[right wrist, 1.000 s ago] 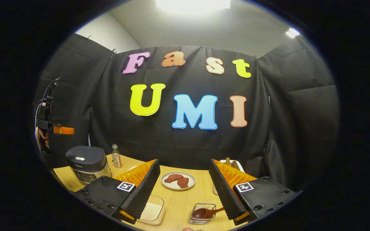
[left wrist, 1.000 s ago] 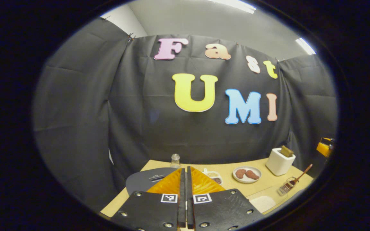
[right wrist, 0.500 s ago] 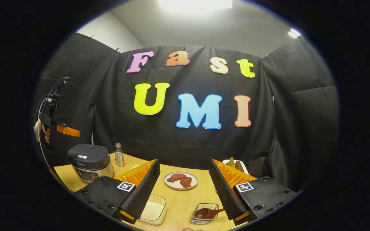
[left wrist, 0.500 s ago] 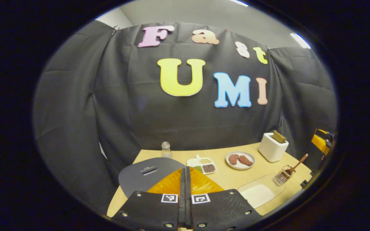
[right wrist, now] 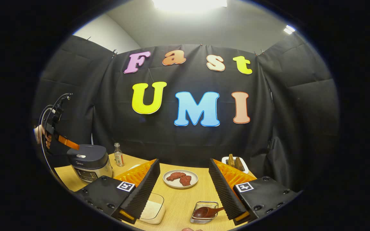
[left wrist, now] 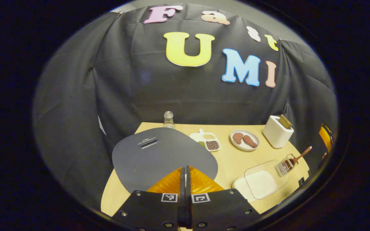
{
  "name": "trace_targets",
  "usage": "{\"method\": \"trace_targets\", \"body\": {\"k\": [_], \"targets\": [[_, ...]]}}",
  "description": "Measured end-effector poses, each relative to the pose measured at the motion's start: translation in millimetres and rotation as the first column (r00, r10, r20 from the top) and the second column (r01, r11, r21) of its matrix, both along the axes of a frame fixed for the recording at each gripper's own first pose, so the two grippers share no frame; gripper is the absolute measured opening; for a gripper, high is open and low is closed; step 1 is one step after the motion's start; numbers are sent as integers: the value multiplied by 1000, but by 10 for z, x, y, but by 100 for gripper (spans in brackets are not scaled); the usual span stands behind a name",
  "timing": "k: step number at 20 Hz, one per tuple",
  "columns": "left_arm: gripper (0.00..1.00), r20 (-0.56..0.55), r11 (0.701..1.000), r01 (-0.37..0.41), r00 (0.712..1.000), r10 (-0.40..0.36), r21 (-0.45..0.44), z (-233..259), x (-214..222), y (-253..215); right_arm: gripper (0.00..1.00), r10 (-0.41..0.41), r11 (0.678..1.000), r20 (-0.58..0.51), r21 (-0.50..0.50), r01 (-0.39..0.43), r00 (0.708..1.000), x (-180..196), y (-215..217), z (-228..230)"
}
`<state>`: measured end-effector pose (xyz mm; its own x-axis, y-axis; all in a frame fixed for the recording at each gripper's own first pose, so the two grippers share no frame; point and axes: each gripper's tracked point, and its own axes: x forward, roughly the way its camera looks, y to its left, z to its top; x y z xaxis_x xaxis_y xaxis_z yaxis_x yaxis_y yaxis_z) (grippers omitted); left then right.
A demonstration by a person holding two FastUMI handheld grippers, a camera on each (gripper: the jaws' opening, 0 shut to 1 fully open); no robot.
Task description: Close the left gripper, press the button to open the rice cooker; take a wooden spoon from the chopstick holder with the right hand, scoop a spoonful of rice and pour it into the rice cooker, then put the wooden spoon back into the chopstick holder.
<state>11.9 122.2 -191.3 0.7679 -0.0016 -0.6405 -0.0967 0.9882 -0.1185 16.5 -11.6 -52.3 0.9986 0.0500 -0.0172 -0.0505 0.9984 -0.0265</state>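
The dark grey rice cooker [left wrist: 159, 154] has its lid down and lies right under my left gripper [left wrist: 185, 169], which is shut with nothing between its fingers. In the right gripper view the left gripper [right wrist: 72, 147], held by a hand [right wrist: 39, 134], slants down with its tip just above the top of the rice cooker [right wrist: 90, 162]; whether it touches I cannot tell. The wooden spoon [right wrist: 206, 212] lies in the wire chopstick holder [right wrist: 201, 220], just below my open right gripper [right wrist: 183, 162]. A clear box of white rice [left wrist: 261, 183] sits near the chopstick holder [left wrist: 285, 164].
On the wooden table [left wrist: 233, 160] are a plate of meat [left wrist: 244, 140], a white toaster [left wrist: 276, 131], a divided dish of beans [left wrist: 206, 141] and a small bottle [left wrist: 168, 119]. The black cloth wall stands close behind.
My left gripper has dropped and tilted down toward the rice cooker, whose lid now looms large beneath it. The right gripper has hardly moved and stays open.
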Motion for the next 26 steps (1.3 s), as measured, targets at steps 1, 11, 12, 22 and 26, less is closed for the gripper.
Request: {"method": "trace_targets", "body": {"k": [1, 11, 12, 22, 26], "targets": [[1, -9, 1000, -1, 1000, 1, 1, -38, -28, -4, 97, 3, 1000, -7, 3, -3, 1000, 9, -5, -39], [1, -53, 998, 38, 998, -36, 51, -205, -14, -139, 97, -15, 1000, -25, 16, 16, 1000, 22, -147, -157], [1, -73, 997, 49, 996, -45, 56, -215, -33, -151, 97, -18, 1000, -27, 19, 18, 999, 22, -163, -170], [2, -91, 998, 46, 995, -42, 44, -277, -82, -160, 97, -19, 999, -64, 25, 21, 998, 65, -190, -454], [2, -71, 996, 49, 997, -43, 79, -259, -85, -171, 98, 17, 999, -91, 50, -12, 996, 39, -166, -533]]}}
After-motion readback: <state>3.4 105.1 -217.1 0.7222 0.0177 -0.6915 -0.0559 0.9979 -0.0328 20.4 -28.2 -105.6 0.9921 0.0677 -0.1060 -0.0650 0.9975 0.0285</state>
